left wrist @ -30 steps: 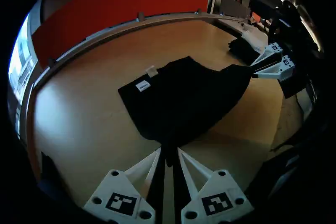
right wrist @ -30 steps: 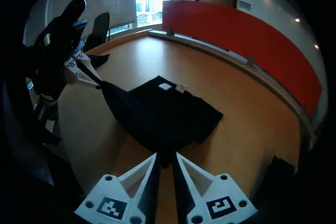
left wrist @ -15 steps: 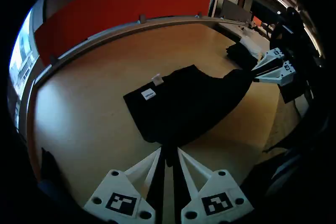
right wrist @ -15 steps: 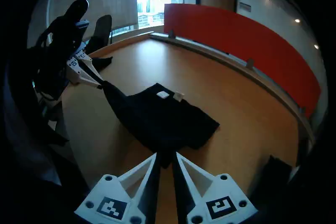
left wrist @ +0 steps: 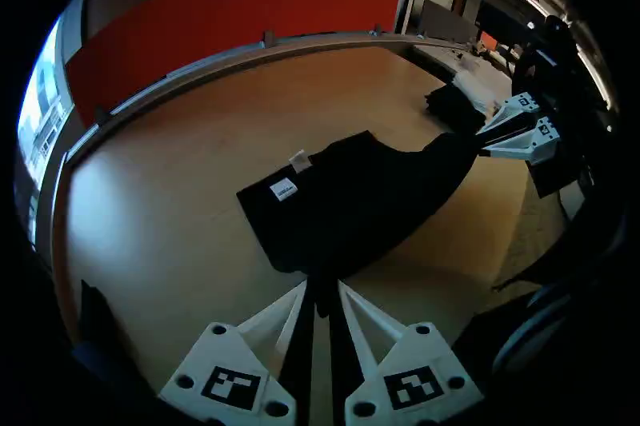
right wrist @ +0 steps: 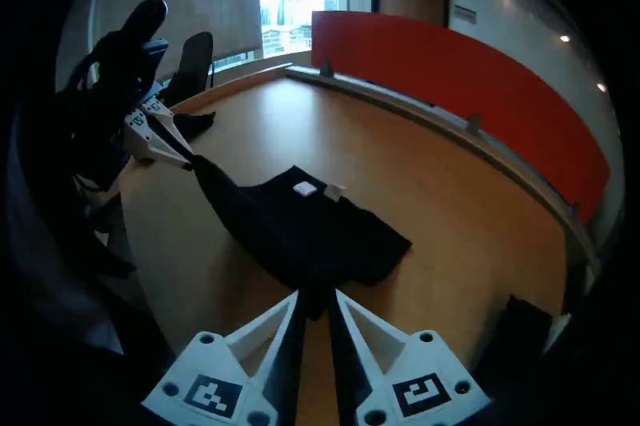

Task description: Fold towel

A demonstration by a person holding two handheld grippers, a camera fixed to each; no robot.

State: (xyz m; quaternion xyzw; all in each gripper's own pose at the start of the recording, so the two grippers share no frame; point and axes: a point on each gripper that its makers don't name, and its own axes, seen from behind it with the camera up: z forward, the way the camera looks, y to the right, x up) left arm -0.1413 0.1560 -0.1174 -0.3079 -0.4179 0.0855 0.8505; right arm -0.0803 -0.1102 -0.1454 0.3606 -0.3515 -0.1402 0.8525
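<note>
A black towel [left wrist: 360, 194] with two small white labels [left wrist: 282, 189] lies partly spread on the wooden table [left wrist: 160, 210]. My left gripper [left wrist: 322, 298] is shut on its near corner, and the cloth runs up between the fingers. My right gripper [left wrist: 480, 144] shows at the right, pinching another corner and holding that edge lifted off the table. In the right gripper view the towel [right wrist: 304, 226] stretches from my right gripper [right wrist: 318, 302], shut on a corner, to my left gripper [right wrist: 192, 162] at the left, with a taut raised edge between them.
A red partition [left wrist: 232, 18] runs behind the table's raised back rim [left wrist: 240, 54]. Dark and white folded cloths [left wrist: 456, 102] sit at the table's far right end. Another black cloth [right wrist: 192, 121] lies near a chair [right wrist: 192, 58] by the window. A person's dark sleeves show behind each far gripper.
Both grippers keep their hold on the towel's corners and have drawn back and up a little. The towel looks slightly smaller and more gathered on the table.
</note>
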